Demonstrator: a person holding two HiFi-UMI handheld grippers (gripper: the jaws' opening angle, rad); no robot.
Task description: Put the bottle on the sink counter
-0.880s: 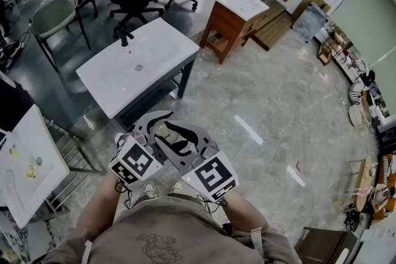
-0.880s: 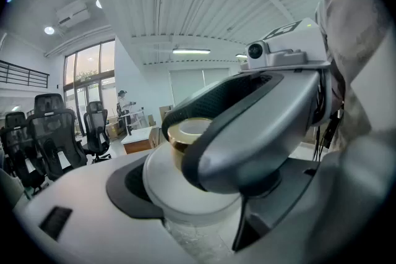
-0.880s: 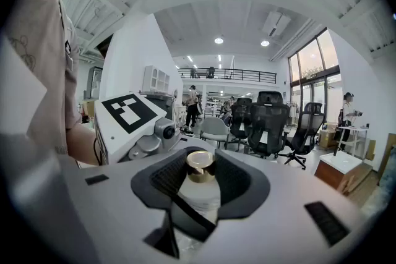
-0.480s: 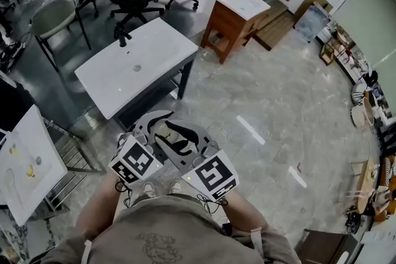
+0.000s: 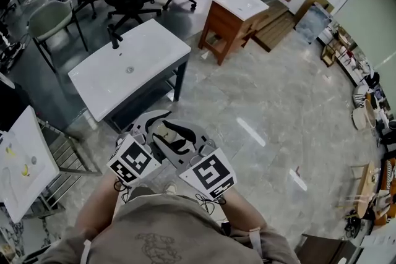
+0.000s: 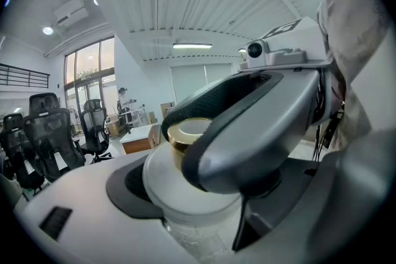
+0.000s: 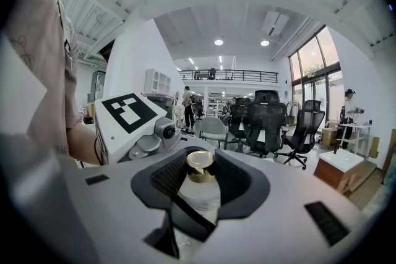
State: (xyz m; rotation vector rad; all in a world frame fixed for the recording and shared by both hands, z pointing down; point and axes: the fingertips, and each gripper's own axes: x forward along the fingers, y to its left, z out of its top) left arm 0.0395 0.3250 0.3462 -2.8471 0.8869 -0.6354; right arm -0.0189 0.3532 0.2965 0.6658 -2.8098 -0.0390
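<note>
Right gripper (image 7: 201, 179) is clamping its padded jaws round the neck of the bottle (image 7: 199, 198), while the left gripper (image 6: 198, 219) is pinching the body lower down. It is being held near the person's waist, well apart from the white sink counter (image 5: 154, 49). It is looking like frosted glass, so probably heavy, stiff, slick and breakable. Gripping under the shoulder is seeming safer than gripping the small gold cap (image 7: 200, 164).

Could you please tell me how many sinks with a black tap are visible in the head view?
2: a white sink counter at centre-left, nearest the person, and a wood-cabinet sink farther back to its right. Others may be hidden.
</note>
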